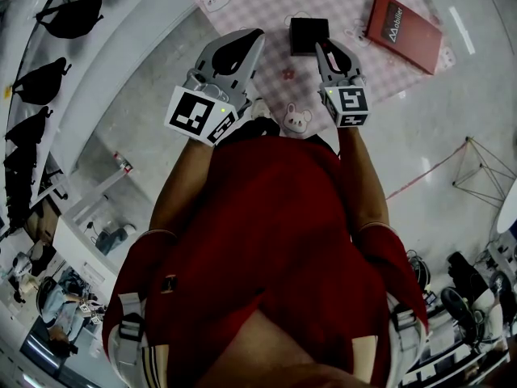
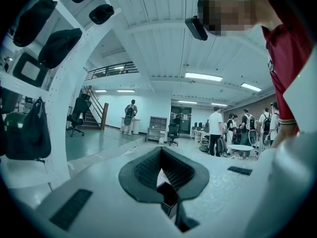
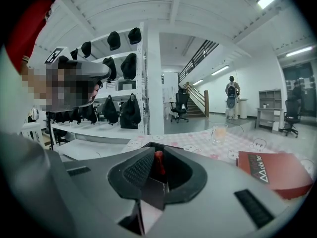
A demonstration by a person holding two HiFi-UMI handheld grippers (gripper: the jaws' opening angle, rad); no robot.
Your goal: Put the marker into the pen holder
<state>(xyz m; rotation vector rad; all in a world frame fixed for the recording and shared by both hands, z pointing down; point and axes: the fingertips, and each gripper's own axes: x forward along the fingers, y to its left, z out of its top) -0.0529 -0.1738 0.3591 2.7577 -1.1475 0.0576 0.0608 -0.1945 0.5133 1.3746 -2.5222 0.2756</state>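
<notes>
A big white hall with a pale floor, a staircase and shelves of black bags surrounds one counter point(image 1: 266, 6) spread with pink checked cloth. On it lie one red book point(image 1: 404, 23), one black pen holder point(image 1: 309, 35) and one clear glass point(image 3: 218, 132). There are two grippers. The left gripper point(image 1: 252, 37) has its jaws pressed together and empty. The right gripper point(image 1: 325, 51), at the pen holder's edge, has its jaws pinching the one red marker point(image 3: 158, 163).
</notes>
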